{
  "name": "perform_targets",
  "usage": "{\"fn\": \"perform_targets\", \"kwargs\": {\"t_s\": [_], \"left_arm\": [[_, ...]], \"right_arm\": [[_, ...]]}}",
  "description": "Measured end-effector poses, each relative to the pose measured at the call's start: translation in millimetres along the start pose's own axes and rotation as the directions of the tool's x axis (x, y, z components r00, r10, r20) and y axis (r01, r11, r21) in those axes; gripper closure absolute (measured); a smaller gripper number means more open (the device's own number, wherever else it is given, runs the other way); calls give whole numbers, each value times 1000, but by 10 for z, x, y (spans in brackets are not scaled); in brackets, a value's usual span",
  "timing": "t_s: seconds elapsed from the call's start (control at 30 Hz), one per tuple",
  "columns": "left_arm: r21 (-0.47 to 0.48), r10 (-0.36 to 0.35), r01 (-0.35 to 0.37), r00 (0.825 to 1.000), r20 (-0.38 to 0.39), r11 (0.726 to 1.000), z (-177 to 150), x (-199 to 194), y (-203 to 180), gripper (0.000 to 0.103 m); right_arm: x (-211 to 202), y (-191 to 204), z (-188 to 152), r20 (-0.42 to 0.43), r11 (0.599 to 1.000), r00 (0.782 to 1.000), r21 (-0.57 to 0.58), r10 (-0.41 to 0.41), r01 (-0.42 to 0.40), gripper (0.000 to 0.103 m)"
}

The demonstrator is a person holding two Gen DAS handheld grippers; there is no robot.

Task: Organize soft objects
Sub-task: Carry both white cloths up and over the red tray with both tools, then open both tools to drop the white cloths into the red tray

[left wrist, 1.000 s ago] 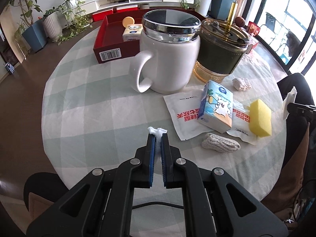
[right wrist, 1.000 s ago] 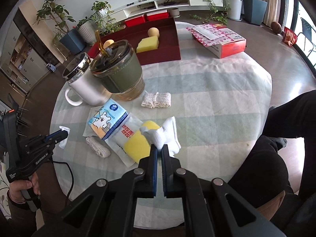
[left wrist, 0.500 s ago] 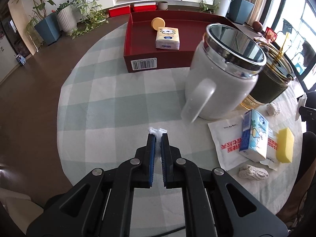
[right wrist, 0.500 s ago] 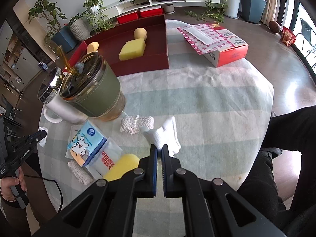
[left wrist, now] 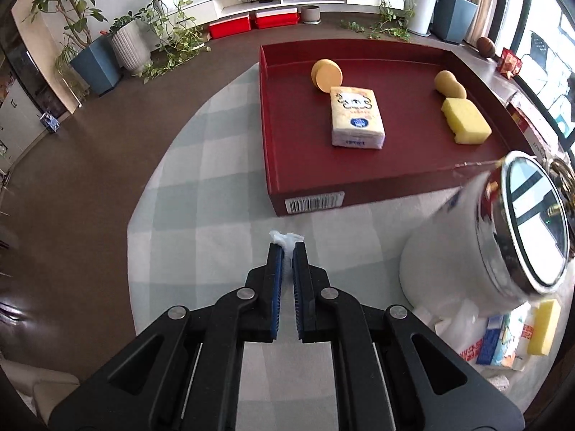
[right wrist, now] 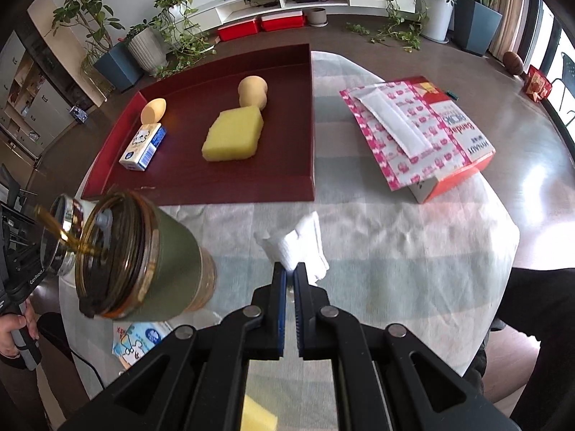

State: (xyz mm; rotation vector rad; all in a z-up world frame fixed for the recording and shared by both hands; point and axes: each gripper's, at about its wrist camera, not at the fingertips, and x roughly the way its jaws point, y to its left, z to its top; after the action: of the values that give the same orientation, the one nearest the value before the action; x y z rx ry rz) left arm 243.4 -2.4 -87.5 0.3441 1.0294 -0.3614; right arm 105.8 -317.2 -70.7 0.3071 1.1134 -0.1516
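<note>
My left gripper [left wrist: 286,251] is shut on a small white tissue wad [left wrist: 285,239], held above the checked tablecloth just short of the red tray [left wrist: 287,165]. My right gripper [right wrist: 289,272] is shut on a folded white cloth [right wrist: 300,242], held over the table in front of the same red tray [right wrist: 201,186]. The tray holds a tissue pack [left wrist: 355,116], a yellow sponge [left wrist: 465,120], a round puff [left wrist: 326,74] and a tan gourd-shaped sponge [left wrist: 449,84].
A white mug [left wrist: 478,244] with a steel rim stands close on the left gripper's right. A green tumbler with a straw [right wrist: 143,262] stands left of the right gripper. A pink and red box [right wrist: 427,125] lies at the right. A tissue pack [left wrist: 497,341] and a sponge [left wrist: 544,327] lie near the mug.
Both grippers have moved forward toward the red tray, each still holding its white item. The mug and tumbler have slid to the side of each view.
</note>
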Motion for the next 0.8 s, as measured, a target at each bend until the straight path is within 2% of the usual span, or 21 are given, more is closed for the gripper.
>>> {"fn": "perform_targets", "kwargs": {"t_s": [0.37, 0.63, 0.8], "left_arm": [[39, 17, -19, 999, 45, 999, 722, 226, -11, 98], [119, -44, 38, 998, 50, 992, 1101, 383, -305, 98], [186, -84, 73, 995, 49, 980, 1230, 447, -550, 98]], "right_arm": [[187, 275, 771, 28, 994, 999, -103, 27, -24, 98], [428, 531, 1155, 6, 987, 997, -140, 83, -81, 98], [634, 753, 1330, -33, 976, 993, -184, 112, -116, 98]]}}
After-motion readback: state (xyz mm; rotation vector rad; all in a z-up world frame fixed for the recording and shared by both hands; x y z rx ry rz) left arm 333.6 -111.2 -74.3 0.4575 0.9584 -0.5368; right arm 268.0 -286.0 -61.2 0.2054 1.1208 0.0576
